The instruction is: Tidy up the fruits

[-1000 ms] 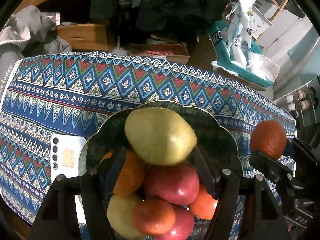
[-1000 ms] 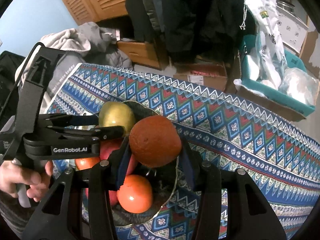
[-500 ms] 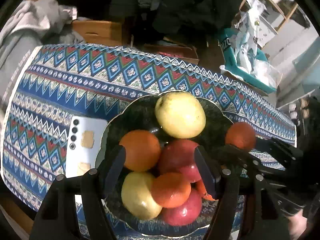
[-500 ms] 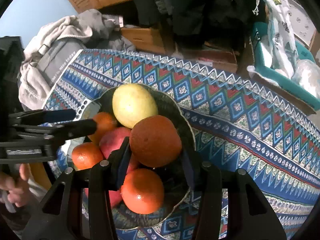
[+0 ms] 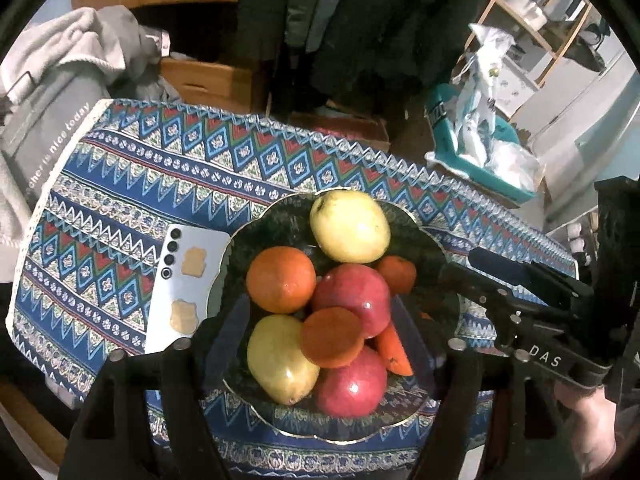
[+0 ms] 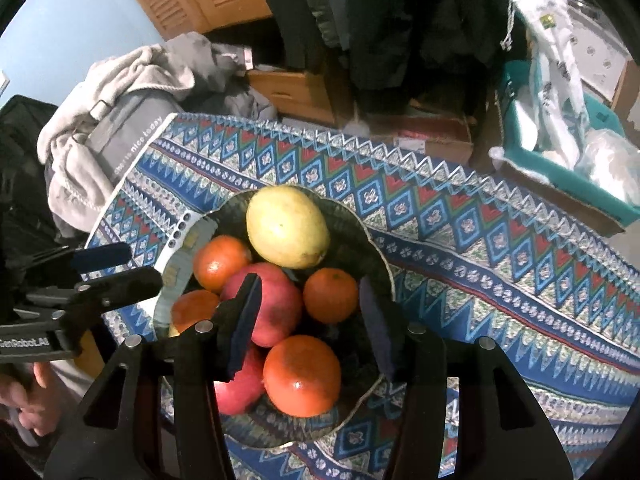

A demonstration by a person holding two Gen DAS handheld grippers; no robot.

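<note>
A dark bowl (image 5: 280, 216) on the patterned tablecloth holds several fruits. Among them are a big yellow one (image 5: 350, 226) at the far side, a red apple (image 5: 352, 300) in the middle and a large orange (image 5: 280, 280) on the left. A smaller orange (image 6: 330, 295) lies loose in the bowl (image 6: 372, 248), below and between the right gripper's (image 6: 310, 320) pads. Those jaws are opening and neither pad touches it. My left gripper (image 5: 320, 332) hovers over the near fruits, its jaws opening with nothing held. Each gripper shows in the other's view, the right gripper (image 5: 460, 270) and the left gripper (image 6: 140, 266).
A pale blue phone (image 5: 188, 288) lies face down against the bowl's left rim. The tablecloth (image 5: 160, 168) covers a small table. Grey clothes and a bag (image 5: 52, 92) are piled past its left end. A teal bin (image 5: 480, 160) with plastic bags stands beyond the right.
The right gripper has let go of the orange, which now rests in the bowl's right side. The left gripper has lifted back from the bowl and its jaws stand wider.
</note>
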